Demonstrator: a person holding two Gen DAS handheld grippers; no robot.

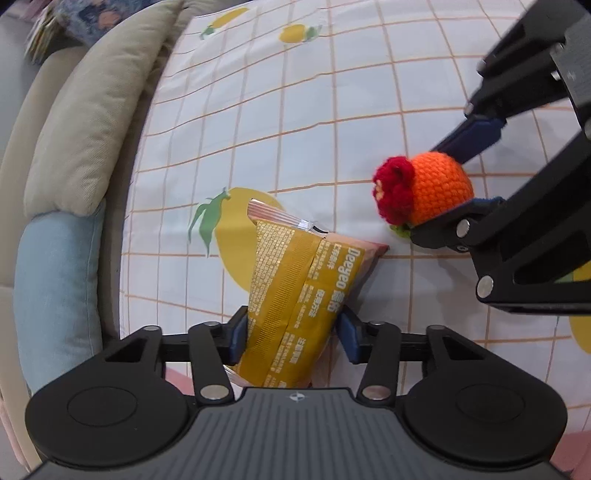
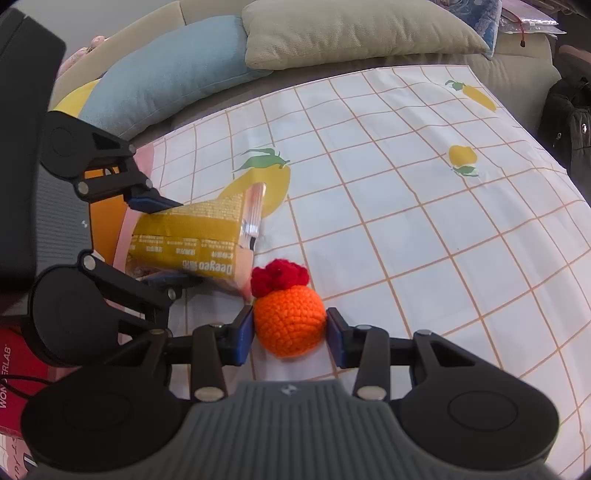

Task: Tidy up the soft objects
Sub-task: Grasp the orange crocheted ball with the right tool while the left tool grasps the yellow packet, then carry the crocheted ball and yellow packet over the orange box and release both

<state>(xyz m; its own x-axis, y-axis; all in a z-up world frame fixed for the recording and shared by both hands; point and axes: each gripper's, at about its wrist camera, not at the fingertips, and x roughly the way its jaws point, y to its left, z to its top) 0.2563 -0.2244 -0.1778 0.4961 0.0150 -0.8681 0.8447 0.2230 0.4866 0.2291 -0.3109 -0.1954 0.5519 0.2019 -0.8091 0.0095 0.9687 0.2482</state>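
My left gripper (image 1: pixel 291 332) is shut on a yellow snack packet (image 1: pixel 299 295) whose far end rests on the checked cloth (image 1: pixel 295 129). My right gripper (image 2: pixel 290 330) is shut on an orange crocheted ball with a red flower top (image 2: pixel 290 317), held just above the cloth. In the left wrist view the right gripper (image 1: pixel 439 188) comes in from the right with the ball (image 1: pixel 424 188) between its blue pads. In the right wrist view the left gripper (image 2: pixel 166 240) holds the packet (image 2: pixel 192 236) at left, next to the ball.
A beige cushion (image 2: pixel 351 33) and a light blue cushion (image 2: pixel 166 74) lie against the sofa back beyond the cloth. A dark bag (image 2: pixel 569 122) sits at the far right. A red box (image 2: pixel 14 369) is at the lower left.
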